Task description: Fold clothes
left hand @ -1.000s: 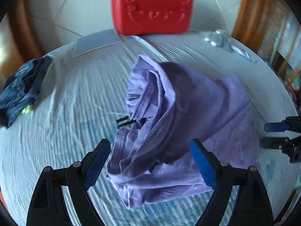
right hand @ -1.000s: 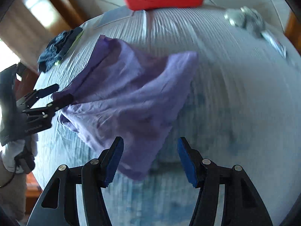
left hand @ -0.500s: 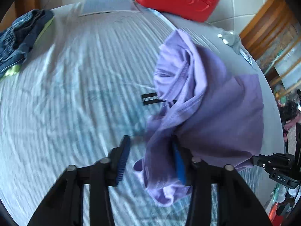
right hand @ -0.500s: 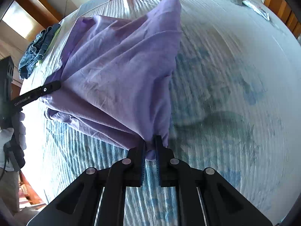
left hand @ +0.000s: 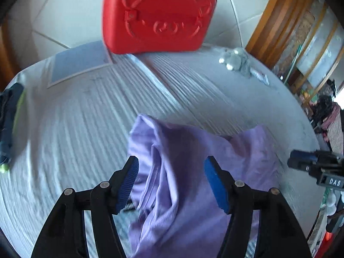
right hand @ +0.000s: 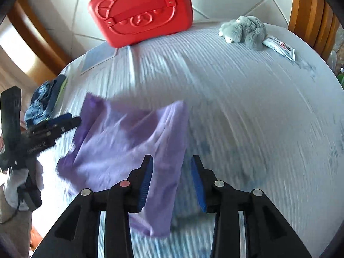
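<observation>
Purple shirt point(right hand: 120, 148) lies crumpled on the near bed point(right hand: 247, 99). Left tongs point(left hand: 171, 182) and right tongs point(right hand: 172, 180) gape open above it, gripping nothing. Red case point(right hand: 142, 10) stands far.

I've let go with both hands: my left tool point(left hand: 171, 181) and right tool point(right hand: 172, 180), each clamped on the purple shirt point(right hand: 126, 146) half a second back, now gape wide (the cloth dropped flatter on the bed).
</observation>
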Motion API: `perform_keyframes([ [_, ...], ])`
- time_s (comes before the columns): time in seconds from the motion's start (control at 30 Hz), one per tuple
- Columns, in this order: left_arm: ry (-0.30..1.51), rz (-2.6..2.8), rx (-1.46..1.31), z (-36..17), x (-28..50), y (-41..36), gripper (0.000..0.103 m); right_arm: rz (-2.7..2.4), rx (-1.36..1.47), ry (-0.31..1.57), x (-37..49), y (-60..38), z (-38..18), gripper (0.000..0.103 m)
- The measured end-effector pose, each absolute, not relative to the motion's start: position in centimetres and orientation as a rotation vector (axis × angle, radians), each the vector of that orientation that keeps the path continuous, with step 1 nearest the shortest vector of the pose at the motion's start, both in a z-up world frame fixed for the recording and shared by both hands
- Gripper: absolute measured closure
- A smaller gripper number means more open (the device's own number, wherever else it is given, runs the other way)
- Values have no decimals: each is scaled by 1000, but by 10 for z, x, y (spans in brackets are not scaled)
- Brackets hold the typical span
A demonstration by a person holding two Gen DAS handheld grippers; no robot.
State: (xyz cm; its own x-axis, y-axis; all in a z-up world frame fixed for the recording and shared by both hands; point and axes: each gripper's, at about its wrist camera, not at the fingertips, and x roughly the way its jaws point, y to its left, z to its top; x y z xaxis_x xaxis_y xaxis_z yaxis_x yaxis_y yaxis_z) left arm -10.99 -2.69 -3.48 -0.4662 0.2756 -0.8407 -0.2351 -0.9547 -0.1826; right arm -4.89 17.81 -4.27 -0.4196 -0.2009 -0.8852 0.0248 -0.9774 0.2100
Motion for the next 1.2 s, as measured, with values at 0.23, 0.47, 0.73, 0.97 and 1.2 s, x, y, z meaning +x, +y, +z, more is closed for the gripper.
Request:
perform_keyframes([
  [0.23,-48,2428,-1482,-56,-127,-27,46,-2484,1645,-368,-96,183,-75,67],
  [0.47,-100,2502,-1570,-73,-143,-61,55,-2507,1748,-248,-113,182,-98,90],
  [0.73,-51,2622,-1590,-54,-132,-88,37,-2596,1731,-286,-104,195,-88,87],
  [0.97,-256,2484,-1453,-36,-95,-93,32,-2565,1689,-312,-64,188,-68,74],
  [1.2,-23,2396,-1472,-50,-72,-50,31,-2460,1756,-327,-23,171,-83,71],
])
